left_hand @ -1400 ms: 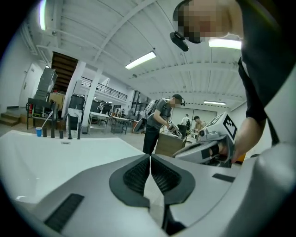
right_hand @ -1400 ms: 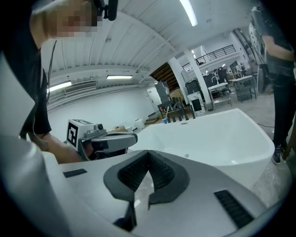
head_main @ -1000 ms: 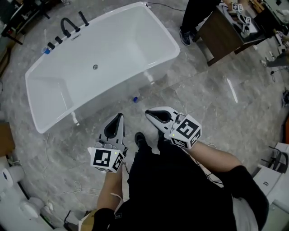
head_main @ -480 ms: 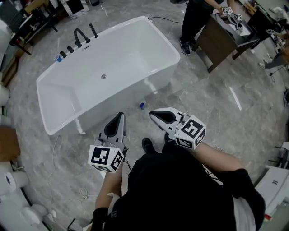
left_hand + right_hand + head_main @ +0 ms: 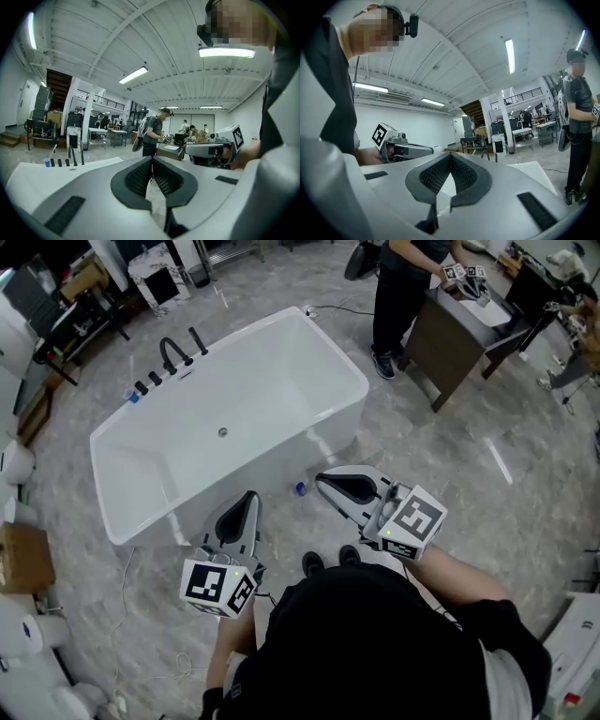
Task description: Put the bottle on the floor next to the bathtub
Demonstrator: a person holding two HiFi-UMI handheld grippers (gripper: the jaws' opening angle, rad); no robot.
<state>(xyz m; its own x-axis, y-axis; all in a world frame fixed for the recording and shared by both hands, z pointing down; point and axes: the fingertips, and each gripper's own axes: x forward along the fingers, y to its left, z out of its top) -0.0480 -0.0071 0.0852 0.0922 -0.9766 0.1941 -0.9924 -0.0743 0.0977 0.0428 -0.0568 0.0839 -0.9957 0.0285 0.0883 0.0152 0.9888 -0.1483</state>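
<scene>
A small clear bottle with a blue cap (image 5: 300,488) stands on the grey marble floor, close to the near side of the white bathtub (image 5: 333,371). In the head view both grippers are held in front of my body, above the floor and pointing toward the tub. My left gripper (image 5: 250,496) is shut with nothing in it, left of the bottle. My right gripper (image 5: 322,479), also shut and holding nothing, has its tips just right of the bottle in the picture. The meshed pads meet in the left gripper view (image 5: 151,159) and in the right gripper view (image 5: 450,155).
A black faucet (image 5: 174,353) and knobs sit on the tub's far left rim, with a small blue thing (image 5: 134,397) beside them. A person (image 5: 398,287) stands at a brown desk (image 5: 459,338) at the back right. A cardboard box (image 5: 23,559) lies at the left. Cables run over the floor.
The head view has lifted and pulled back, so the tub and bottle sit lower in the picture. Both grippers stay shut and empty; the bottle keeps its place by the tub.
</scene>
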